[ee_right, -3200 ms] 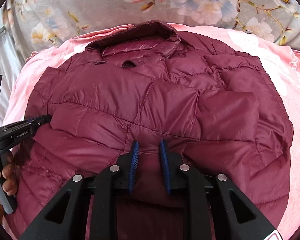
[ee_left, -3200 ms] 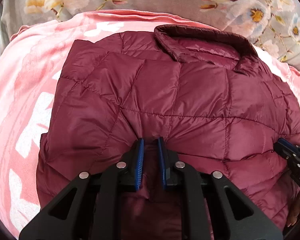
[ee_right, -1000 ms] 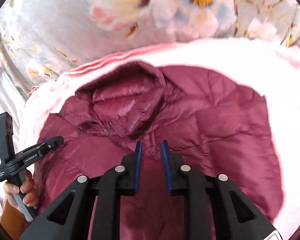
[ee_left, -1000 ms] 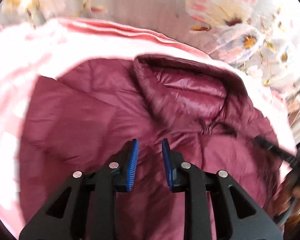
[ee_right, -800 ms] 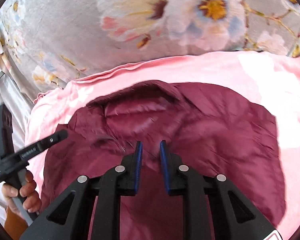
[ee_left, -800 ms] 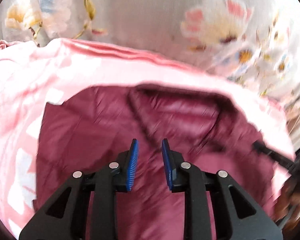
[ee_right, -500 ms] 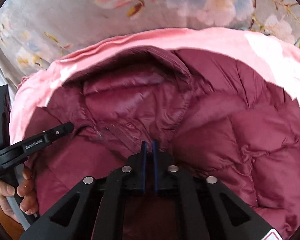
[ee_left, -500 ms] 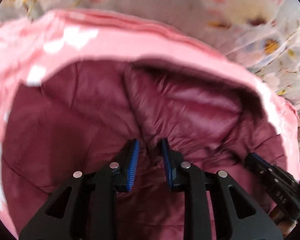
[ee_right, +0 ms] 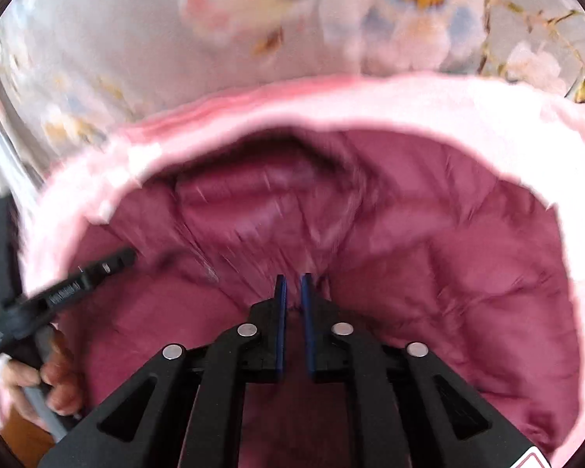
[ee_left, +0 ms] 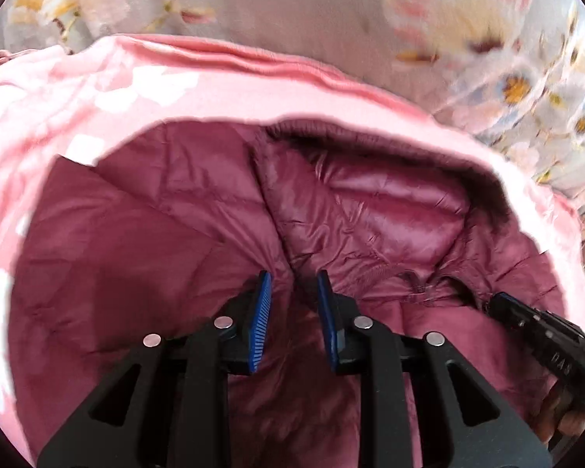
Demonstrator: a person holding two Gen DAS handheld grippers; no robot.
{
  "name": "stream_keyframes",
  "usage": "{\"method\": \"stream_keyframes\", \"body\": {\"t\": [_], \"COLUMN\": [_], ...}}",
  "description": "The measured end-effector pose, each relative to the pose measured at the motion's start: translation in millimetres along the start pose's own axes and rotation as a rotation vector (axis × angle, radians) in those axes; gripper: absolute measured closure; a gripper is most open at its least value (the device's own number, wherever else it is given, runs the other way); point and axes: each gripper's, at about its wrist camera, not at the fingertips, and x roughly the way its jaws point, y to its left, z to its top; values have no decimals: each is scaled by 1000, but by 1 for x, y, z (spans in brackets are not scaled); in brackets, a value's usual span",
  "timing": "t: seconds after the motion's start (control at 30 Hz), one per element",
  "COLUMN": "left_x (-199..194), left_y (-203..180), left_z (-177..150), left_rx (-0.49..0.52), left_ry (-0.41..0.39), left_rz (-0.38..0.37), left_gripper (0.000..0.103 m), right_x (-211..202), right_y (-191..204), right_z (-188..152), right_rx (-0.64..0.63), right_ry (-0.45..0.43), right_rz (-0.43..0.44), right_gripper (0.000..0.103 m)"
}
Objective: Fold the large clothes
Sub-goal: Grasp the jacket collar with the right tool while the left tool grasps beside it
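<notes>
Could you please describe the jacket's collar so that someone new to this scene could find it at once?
On the floral bedcover lies a pink blanket, and on that a maroon quilted jacket. Its collar sits at the jacket's far edge: a raised, darker rim curving around a shinier panel, unlike the flat quilted squares elsewhere.

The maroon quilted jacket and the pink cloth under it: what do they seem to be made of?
The maroon quilted jacket looks like thin synthetic shell fabric, perhaps nylon or polyester, over soft padding: it has a slight sheen, fine crinkles and stitched puffy panels. The pink cloth with white patches looks matte and soft, likely a woven or fleecy blanket or sheet; motion blur leaves the weave unclear.
</notes>
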Motion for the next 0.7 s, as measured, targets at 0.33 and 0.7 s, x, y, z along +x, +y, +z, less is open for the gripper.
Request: {"method": "stream_keyframes", "body": {"t": [0.33, 0.7], "left_x": [-15, 44], "left_y": [-7, -2], "left_z": [104, 86], "left_rx": [-87, -74], "left_ry": [-119, -9], "left_rz": [15, 51], "left_gripper": [80, 80], "right_x": [6, 67], "right_y": [25, 19], "right_z": [96, 72], "right_rx": [35, -46], "right_ry": [-143, -17], "right_rz": [-11, -85], "right_gripper": [93, 93]}}
